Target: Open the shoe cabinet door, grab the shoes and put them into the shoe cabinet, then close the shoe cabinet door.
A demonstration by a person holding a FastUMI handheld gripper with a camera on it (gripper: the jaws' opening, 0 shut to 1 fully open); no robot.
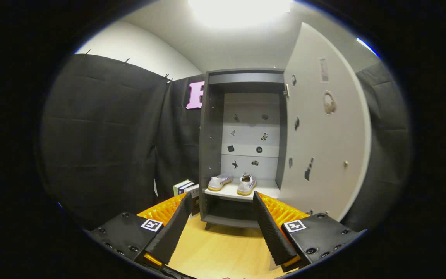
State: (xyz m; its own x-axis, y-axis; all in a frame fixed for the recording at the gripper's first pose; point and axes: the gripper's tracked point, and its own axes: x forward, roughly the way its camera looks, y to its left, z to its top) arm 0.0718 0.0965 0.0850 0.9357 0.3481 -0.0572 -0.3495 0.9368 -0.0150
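- A pale shelf point(263, 190) is seen inside the open shoe cabinet point(210, 155); two light shoes point(232, 183) are set side by side on it.
- On the wooden floor point(223, 248) stand the cabinet and a few books point(186, 188) just beside it.

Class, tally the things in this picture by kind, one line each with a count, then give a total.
Shoes: 2
Cabinet: 1
Door, open: 1
Books: about 3
Gripper, fingers open, nothing between: 1
Total: about 8
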